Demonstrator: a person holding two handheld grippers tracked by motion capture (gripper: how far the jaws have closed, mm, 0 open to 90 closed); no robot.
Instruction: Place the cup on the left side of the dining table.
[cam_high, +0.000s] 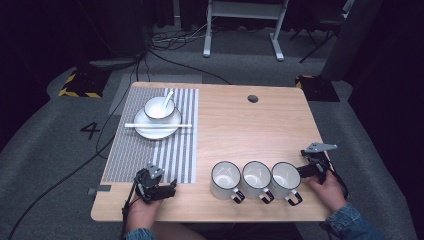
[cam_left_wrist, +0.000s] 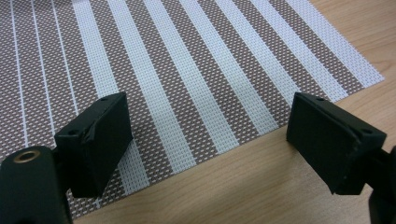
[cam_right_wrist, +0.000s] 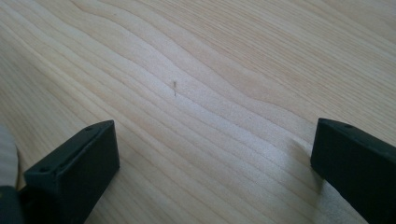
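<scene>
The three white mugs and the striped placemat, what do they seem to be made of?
The three white mugs with dark rims look like enamelled metal, glossy with thin dark edges, though ceramic is possible. The brown and white striped placemat looks like woven vinyl mesh, its matte weave visible.

The right gripper (cam_right_wrist: 215, 172) is held low over a bare wooden table (cam_right_wrist: 201, 70), its two black jaws spread wide apart with nothing gripped between them.

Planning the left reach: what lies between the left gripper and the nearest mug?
High view: bare table between left gripper and leftmost mug; the placemat corner ends just beyond.
</scene>
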